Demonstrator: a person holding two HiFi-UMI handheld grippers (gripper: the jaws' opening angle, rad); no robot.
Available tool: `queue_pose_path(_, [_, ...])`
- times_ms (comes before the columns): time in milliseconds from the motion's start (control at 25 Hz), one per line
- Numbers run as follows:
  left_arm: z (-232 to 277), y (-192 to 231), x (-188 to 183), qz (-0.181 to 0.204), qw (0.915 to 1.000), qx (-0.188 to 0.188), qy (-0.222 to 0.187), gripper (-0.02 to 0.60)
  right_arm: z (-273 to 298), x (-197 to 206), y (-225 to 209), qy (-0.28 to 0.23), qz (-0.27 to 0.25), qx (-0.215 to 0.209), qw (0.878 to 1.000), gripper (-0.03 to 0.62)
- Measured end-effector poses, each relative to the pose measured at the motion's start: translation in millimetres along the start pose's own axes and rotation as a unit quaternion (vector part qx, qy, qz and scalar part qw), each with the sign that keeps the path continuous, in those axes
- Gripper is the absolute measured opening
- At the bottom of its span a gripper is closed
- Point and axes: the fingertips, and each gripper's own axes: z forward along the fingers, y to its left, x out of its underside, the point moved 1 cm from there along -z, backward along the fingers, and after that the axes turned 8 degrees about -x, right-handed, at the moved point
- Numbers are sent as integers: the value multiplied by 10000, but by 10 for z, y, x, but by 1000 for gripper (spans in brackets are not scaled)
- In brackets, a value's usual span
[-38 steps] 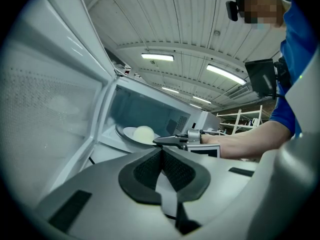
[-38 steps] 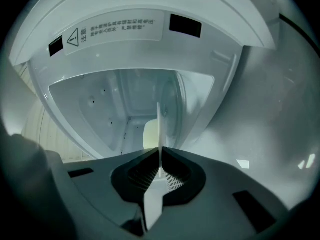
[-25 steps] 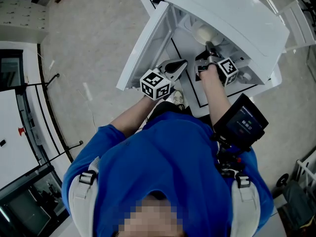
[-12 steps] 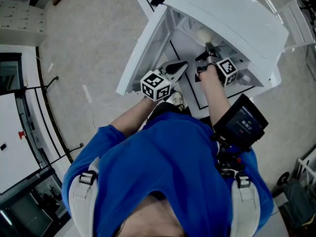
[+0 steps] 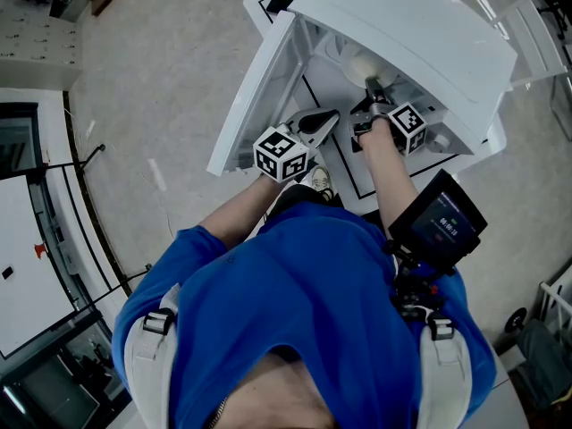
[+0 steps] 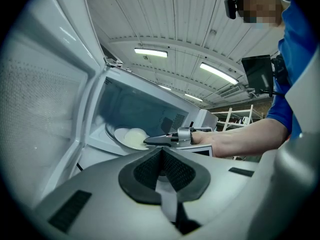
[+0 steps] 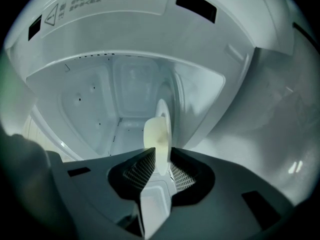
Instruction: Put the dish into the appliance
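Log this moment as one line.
right gripper: just opening, dish between, inside microwave | left gripper: shut, empty | microwave door: open

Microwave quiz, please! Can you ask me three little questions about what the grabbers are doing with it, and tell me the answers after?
1. True or false: the microwave door is shut.
2. Which gripper reaches inside the microwave? A: left gripper. B: right gripper.
3. Fill in: the thing between the right gripper's jaws is the ____.

Key:
1. False. The door stands wide open.
2. B. The left gripper is outside, shut and empty.
3. Dish. Those jaws have just been opening, with the dish between them.
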Motion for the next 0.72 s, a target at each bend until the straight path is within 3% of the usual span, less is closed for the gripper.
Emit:
queue_pose_path(320, [16,6,14,-2,10000,7,16,8,-1,16,24,76,-450,35,9990,110])
queue_pose_path(520, [23,29,9,-8,10000,-2,15,8,-21,36,56,274,-1384,121,9899,143])
queue_pose_path(720, [10,77,22,-53,10000,-56,17,8,-36,29,62,529,-2409,260,9688,153])
